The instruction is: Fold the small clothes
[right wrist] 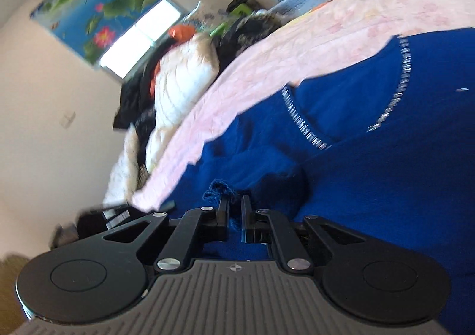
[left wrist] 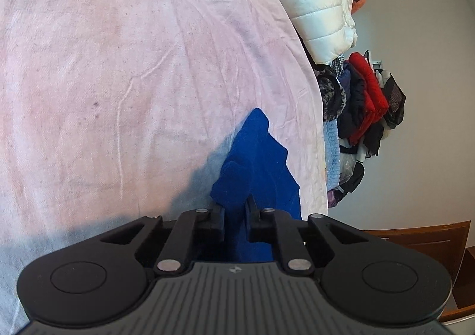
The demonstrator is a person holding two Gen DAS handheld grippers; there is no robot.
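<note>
A blue knitted garment (left wrist: pixel 256 163) lies on a pale pink sheet (left wrist: pixel 118 82). In the left wrist view my left gripper (left wrist: pixel 236 204) is shut on a bunched edge of it, and blue cloth fills the narrow gap between the fingers. In the right wrist view the same blue garment (right wrist: pixel 371 157) spreads wide, with a silvery beaded trim (right wrist: pixel 305 124) around its neckline. My right gripper (right wrist: pixel 235 201) is shut on a frayed edge of the blue garment near the side of the bed. The picture is tilted and slightly blurred.
A white puffer jacket (left wrist: pixel 314 8) and a heap of dark and red clothes (left wrist: pixel 362 103) lie past the pink sheet's far edge. A wooden piece of furniture (left wrist: pixel 430 243) stands at lower right. A window (right wrist: pixel 139 38) and a flowered poster (right wrist: pixel 98 5) are on the wall.
</note>
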